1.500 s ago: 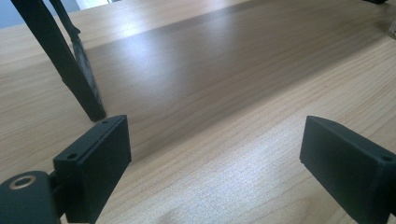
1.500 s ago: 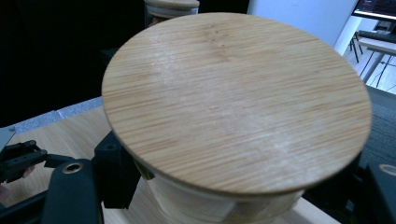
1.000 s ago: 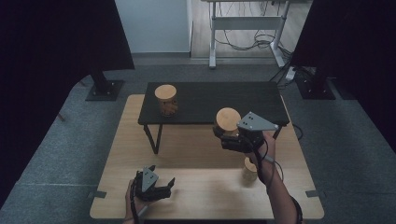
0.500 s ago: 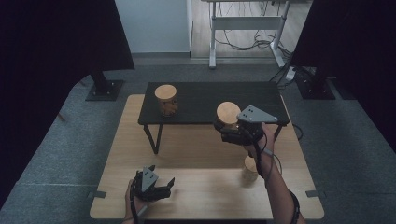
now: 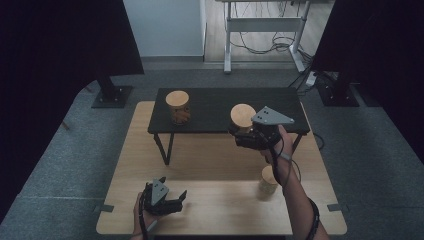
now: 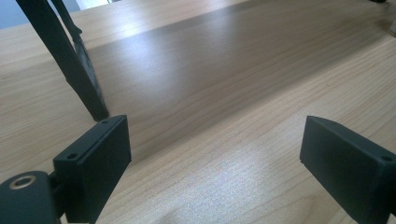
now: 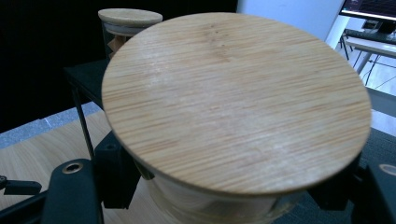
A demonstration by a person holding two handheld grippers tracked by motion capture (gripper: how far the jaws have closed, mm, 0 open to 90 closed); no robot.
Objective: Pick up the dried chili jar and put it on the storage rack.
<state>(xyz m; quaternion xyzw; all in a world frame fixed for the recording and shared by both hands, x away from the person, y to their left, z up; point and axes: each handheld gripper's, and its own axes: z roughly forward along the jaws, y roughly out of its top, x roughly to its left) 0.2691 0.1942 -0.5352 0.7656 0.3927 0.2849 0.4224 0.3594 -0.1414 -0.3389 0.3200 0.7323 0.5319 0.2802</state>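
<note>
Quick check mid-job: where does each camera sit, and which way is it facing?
High view: above the person's side, looking forward and down on the wooden table; both forearms enter below.
Left gripper view: low along open jaws of the left gripper across tabletop.
Right gripper view: on the right gripper, facing the clamped bamboo-lidded jar.
Shared: a second jar on the black shelf.

Both tongs are black, each topped by a grey three-cornered plate: left tongs (image 5: 165, 201) with blocky pads (image 6: 95, 161), right tongs (image 5: 243, 134) trailing a black cable; dark wristband behind.
</note>
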